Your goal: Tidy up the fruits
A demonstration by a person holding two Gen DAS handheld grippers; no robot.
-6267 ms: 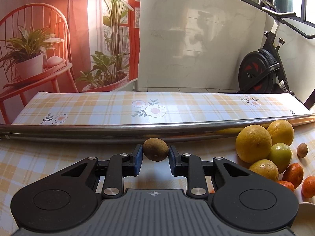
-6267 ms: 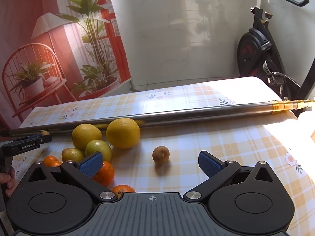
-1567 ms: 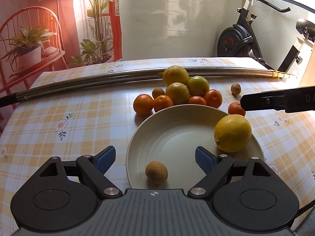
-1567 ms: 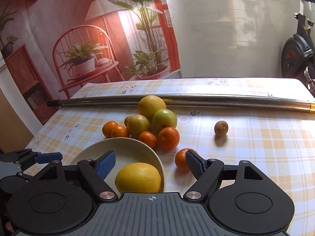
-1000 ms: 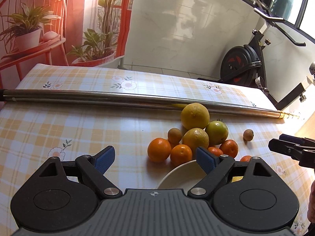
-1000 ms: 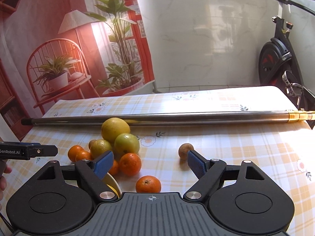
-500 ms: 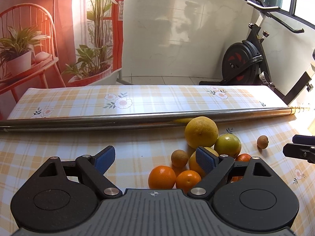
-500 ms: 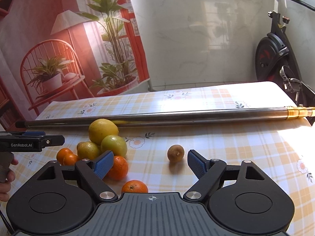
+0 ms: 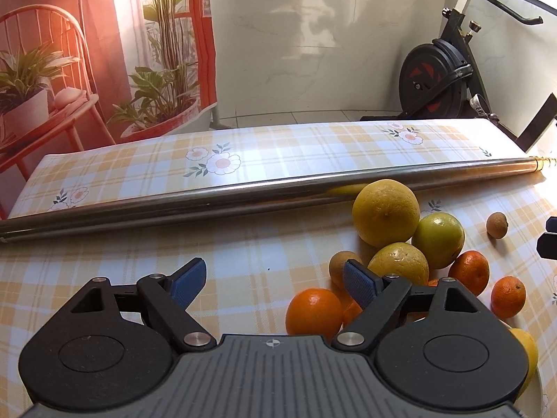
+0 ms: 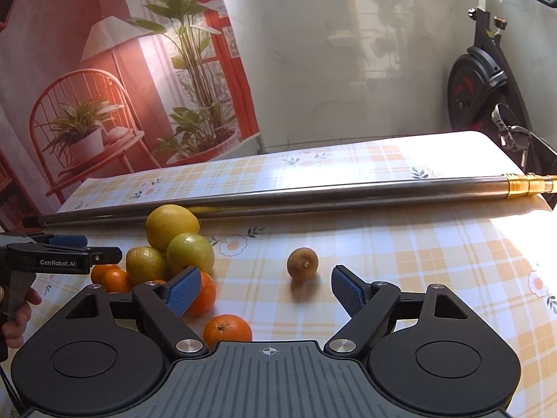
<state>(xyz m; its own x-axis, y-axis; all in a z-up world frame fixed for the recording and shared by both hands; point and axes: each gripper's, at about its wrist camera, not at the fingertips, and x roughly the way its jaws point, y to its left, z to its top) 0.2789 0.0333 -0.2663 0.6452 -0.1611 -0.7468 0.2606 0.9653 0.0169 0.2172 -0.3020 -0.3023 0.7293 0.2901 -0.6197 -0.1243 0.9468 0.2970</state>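
Orange-checked cloth, fruit heaped against a steel pole, both claws released.

Right gripper (image 10: 266, 291) hangs with jaws spread and empty, its line running to the lone brown fruit (image 10: 302, 263) at 12 o'clock, likely the next pick. Left gripper (image 9: 275, 284), equally wide and empty, has the citrus pile (image 9: 400, 240) at its 2 o'clock; the steel pole (image 9: 243, 198) behind probably stops the fruit rolling away.

Bare cloth surrounds the lone brown fruit (image 10: 302, 263); the fruit pile (image 10: 179, 244) crowds left.
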